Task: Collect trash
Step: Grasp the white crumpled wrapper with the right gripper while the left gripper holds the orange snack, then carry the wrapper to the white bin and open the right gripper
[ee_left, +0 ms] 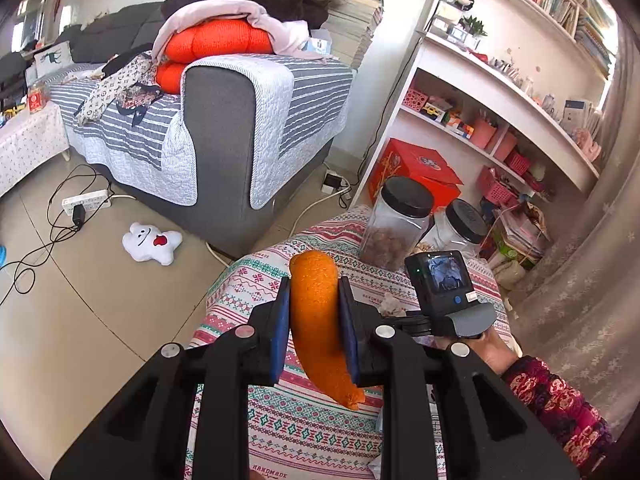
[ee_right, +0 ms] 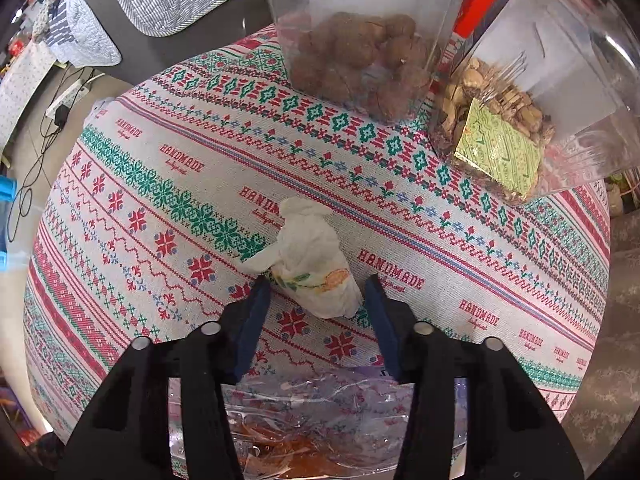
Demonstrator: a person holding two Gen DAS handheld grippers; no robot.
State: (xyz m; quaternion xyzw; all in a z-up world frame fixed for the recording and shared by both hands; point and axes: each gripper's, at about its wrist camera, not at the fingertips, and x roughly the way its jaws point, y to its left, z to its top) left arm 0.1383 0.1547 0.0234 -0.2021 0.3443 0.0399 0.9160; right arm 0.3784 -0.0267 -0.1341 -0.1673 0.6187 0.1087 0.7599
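The left hand-held gripper (ee_left: 314,314) is clamped on a curled orange peel (ee_left: 316,320), held above the desk (ee_left: 304,432) with its patterned cloth. The right hand-held gripper (ee_right: 316,300) points steeply down at a crumpled tissue (ee_right: 310,264) lying on the cloth; its jaws stand part open on either side of the tissue, and the pads do not seem to press it yet.

The tissue is soft and lopsided, so as the jaws close it could squash sideways and slip out, or the tips could snag the cloth and drag it. Dragged cloth would disturb the two jars, the nut jar (ee_right: 360,40) and the second jar (ee_right: 520,100), which stand near, just beyond the tissue. The peel is held only at its middle and could drop if the left hand tilts.

A clear plastic bag (ee_right: 320,420) with orange scraps lies under the right hand-held gripper. A sofa (ee_left: 224,128) and shelves (ee_left: 500,92) stand well apart.
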